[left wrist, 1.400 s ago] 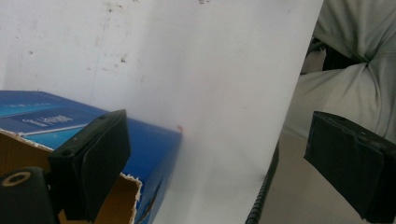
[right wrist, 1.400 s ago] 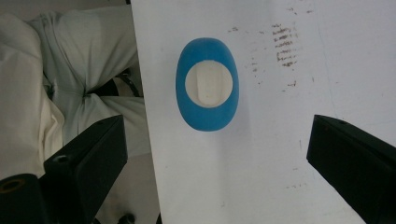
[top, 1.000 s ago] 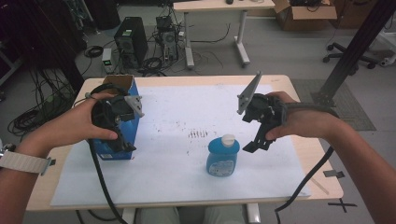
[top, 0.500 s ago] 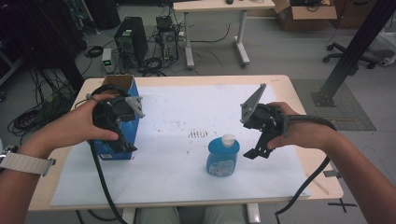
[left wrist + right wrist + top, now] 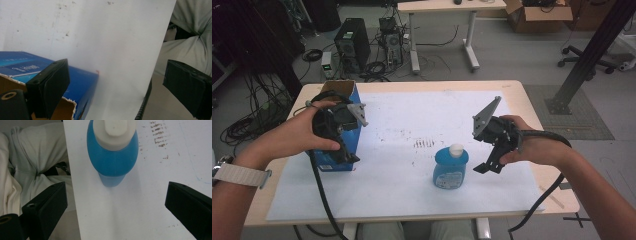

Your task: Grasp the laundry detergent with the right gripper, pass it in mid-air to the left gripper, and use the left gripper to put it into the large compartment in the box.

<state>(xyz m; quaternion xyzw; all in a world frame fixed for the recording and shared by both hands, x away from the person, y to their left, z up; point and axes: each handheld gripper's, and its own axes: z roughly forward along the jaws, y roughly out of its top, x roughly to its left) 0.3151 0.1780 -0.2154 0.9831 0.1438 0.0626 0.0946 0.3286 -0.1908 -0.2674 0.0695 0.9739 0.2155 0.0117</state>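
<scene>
a: right gripper (image 5: 488, 161)?
b: jaws wide apart, empty, just right of blue bottle (image 5: 451, 167) standing near the table's (image 5: 532, 107) front edge.
a: handling?
b: likely slick rigid plastic, liquid-heavy; grip the body below the white cap (image 5: 115, 131).
a: left gripper (image 5: 343, 156)?
b: open, empty, over the blue box (image 5: 343, 92). open room mid-table.

Even, soft indoor light, white sheet (image 5: 402, 175) on the counter bright and slightly washed out, faint shadows beneath the blue bottle (image 5: 112, 157), near jaws blurred in both gripper views, high view soft and grainy
</scene>
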